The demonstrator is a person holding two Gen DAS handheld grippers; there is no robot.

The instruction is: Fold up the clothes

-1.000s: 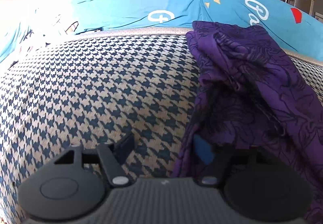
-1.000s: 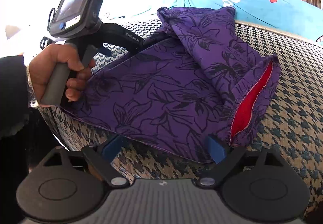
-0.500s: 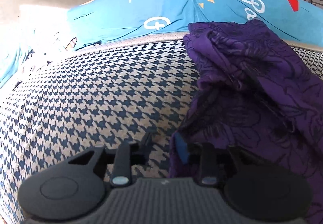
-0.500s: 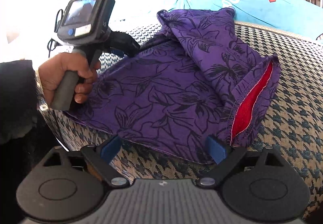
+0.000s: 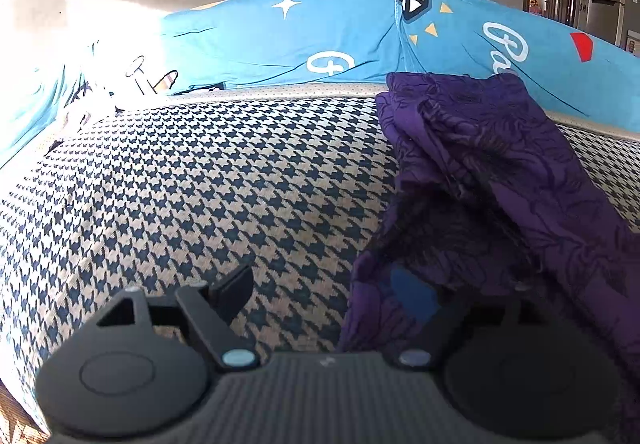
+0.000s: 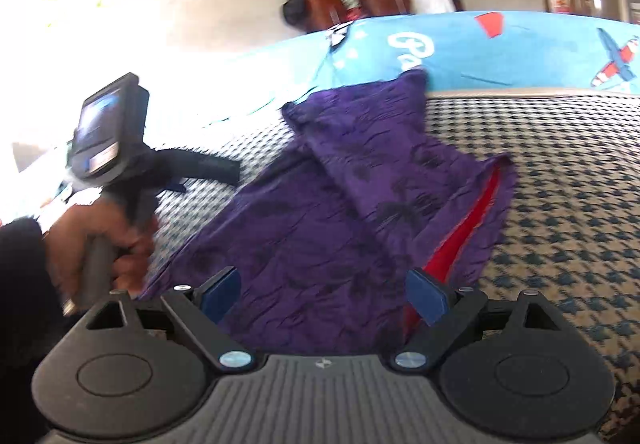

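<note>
while partly folded, purple garment (image 6: pixel 320 228) lies at 12 o'clock; left gripper (image 5: pixel 324 284) opening, right gripper (image 6: pixel 320 292) closing, both clamping nothing; folds remain.

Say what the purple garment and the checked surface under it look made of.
Purple garment: thin, soft woven cloth, matte, probably rayon or cotton; it crumples and drapes, with a dark floral print and red lining.
Checked surface: thicker woven upholstery, matte; the houndstooth looks woven in, though that is hard to confirm.

Purple floral garment (image 6: pixel 320 228) lies partly folded on the houndstooth cushion (image 6: pixel 560 172), red lining showing
</note>
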